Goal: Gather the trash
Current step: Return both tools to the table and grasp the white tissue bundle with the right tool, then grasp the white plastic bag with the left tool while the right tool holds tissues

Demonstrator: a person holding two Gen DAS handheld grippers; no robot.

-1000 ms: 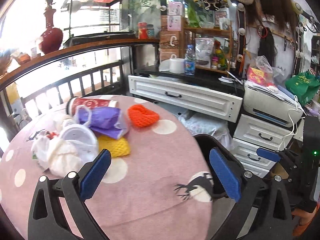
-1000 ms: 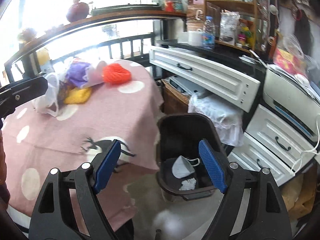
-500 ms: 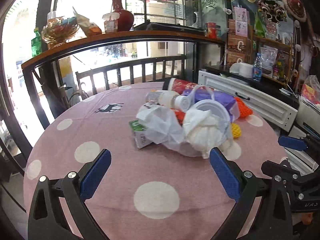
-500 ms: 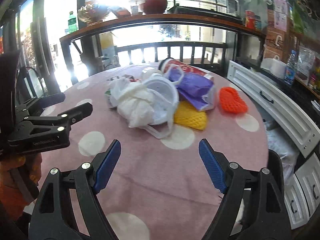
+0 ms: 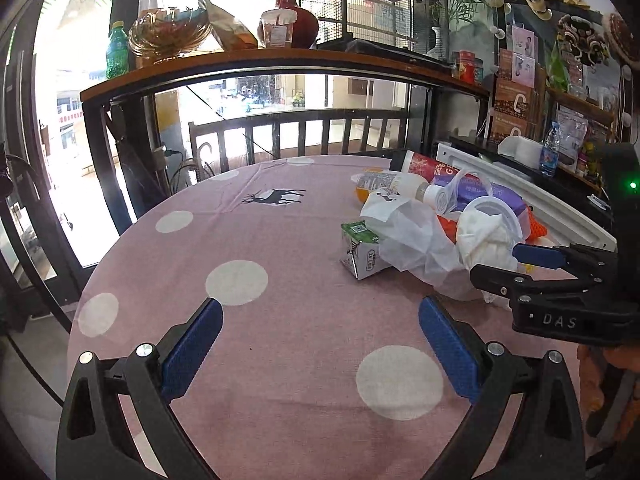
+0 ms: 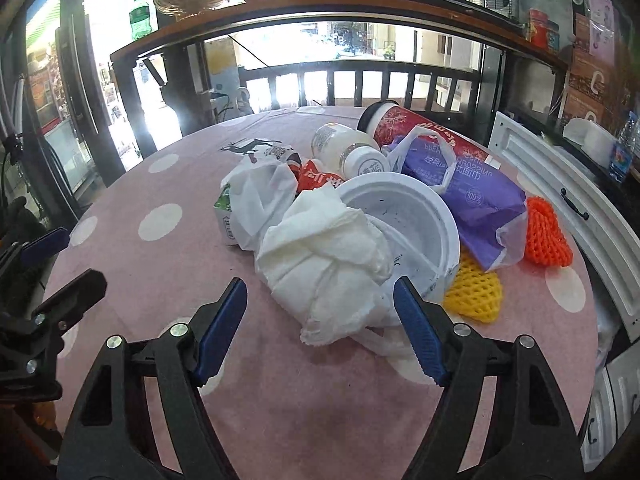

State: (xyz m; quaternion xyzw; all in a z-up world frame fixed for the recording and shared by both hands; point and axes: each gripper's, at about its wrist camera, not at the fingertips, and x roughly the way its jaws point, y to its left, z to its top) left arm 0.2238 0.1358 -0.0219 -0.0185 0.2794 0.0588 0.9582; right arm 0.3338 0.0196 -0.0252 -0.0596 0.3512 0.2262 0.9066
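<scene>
Nearest the right wrist camera, the right hand-held gripper (image 6: 320,320) hung over the pink spotted tabletop (image 6: 160,248) with its blue pads wide apart but closing. Its tips flanked the near end of a crumpled white tissue wad (image 6: 324,268), and neither pad pressed on it. The left hand-held gripper (image 5: 320,344) was also wide open and empty, with only bare cloth and a white dot between its pads; in the left view the right one came in from the right edge, its upper pad lying across the pile.

The trash sat heaped toward the right side of the tabletop. The tissue wad leaned into a white plastic bowl (image 6: 404,220) tipped on its side, and a thin white plastic bag (image 6: 260,196) lay just to the left of it, draped over a small green-and-white carton (image 5: 362,252). To the right of the bowl lay a yellow foam net (image 6: 474,292), a purple bag (image 6: 468,196) and an orange foam net (image 6: 546,236). Behind these were a red crumpled wrapper (image 6: 320,178), a white bottle (image 6: 348,148) on its side and a red paper cup (image 6: 416,128) lying flat.

Beyond the tabletop stood a dark railing (image 6: 360,80) under a wooden shelf (image 5: 280,64) with a vase and bottles, and a white drawer cabinet (image 6: 560,184) stood close by the right rim.
</scene>
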